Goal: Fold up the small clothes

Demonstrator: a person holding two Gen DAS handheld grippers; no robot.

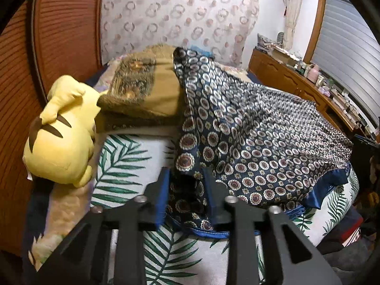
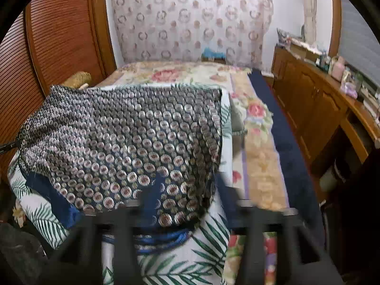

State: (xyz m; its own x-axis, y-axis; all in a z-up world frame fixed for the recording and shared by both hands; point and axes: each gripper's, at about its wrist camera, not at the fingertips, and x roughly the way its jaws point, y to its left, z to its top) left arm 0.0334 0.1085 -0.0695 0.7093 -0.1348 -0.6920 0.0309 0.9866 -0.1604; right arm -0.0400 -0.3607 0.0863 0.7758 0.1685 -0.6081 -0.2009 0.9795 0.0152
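Navy garment [image 1: 261,128] lifted over the leaf sheet [image 1: 133,166].
My left gripper [image 1: 186,185] has cloth between parted jaws; my right gripper [image 2: 184,197] is blurred, jaws apart, cloth between.

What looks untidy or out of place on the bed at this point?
The patterned cloth lies rumpled, one side bunched up against the brown cushion, with its blue hem doubled under near the left gripper. A yellow plush toy lies tipped over at the bed's edge.
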